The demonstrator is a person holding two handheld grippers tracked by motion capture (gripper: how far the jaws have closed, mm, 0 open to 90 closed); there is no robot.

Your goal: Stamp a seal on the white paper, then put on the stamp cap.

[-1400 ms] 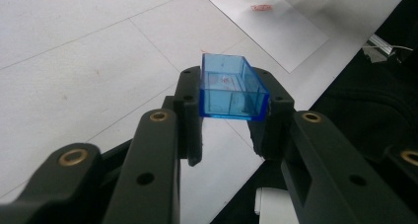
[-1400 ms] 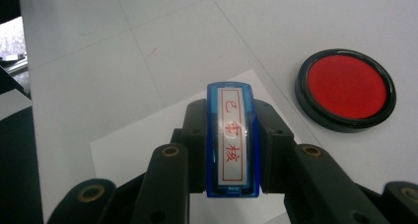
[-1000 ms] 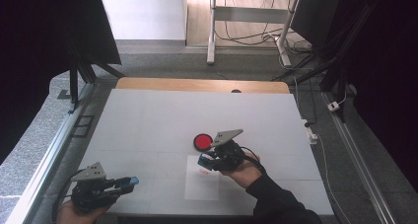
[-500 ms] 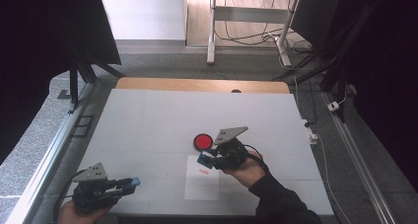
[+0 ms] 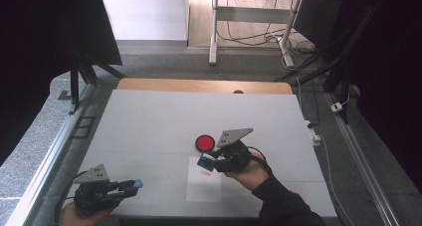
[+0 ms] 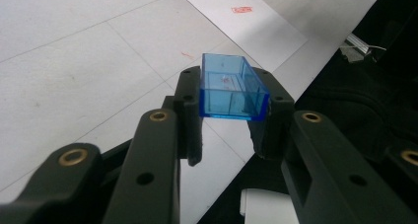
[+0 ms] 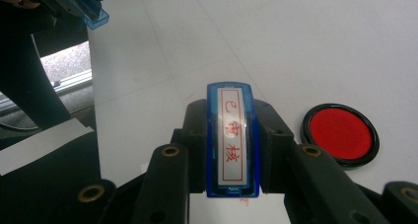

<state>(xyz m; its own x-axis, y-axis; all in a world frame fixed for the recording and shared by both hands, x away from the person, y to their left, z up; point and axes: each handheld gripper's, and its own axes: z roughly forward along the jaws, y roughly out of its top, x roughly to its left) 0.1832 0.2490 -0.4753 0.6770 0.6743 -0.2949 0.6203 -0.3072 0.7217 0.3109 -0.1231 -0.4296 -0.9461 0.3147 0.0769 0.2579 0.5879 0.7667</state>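
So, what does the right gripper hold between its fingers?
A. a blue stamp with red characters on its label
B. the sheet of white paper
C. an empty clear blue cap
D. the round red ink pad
A: in the right gripper view the right gripper is clamped on the blue stamp, whose white label bears red characters, and the red ink pad lies apart on the table.

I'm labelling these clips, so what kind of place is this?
Probably a lab recording bench: a white table walled by black curtains, cables on the floor behind, grey carpet.
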